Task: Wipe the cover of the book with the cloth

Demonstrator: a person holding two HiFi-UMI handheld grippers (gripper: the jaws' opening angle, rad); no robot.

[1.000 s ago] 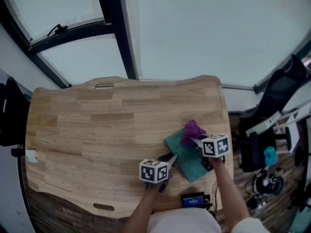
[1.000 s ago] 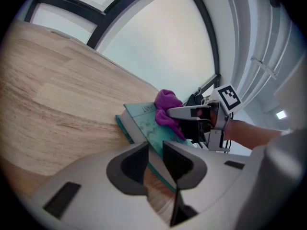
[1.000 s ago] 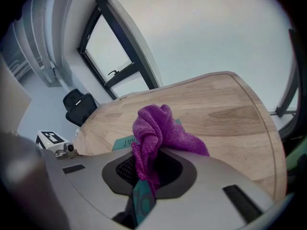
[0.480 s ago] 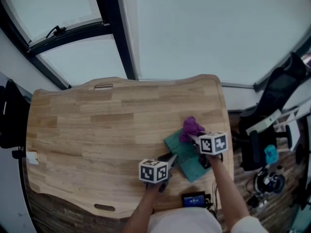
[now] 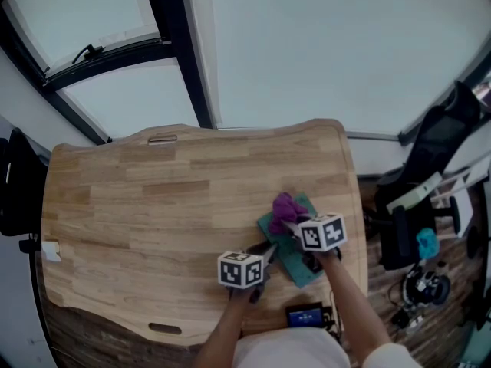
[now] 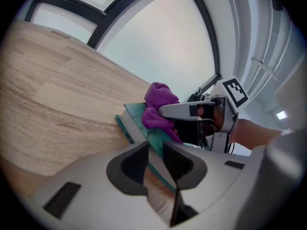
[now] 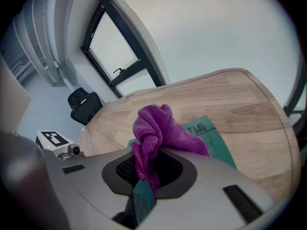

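Two tongs are at work. The left gripper is clamped on the near edge of the book, which is pinned to the table. The right gripper is clenched on the purple cloth, bunched just ahead of its jaws on the teal cover. For a good wipe, the cloth is best pressed flatter and drawn in overlapping strokes, with the edge held firm so the book is not dragged.
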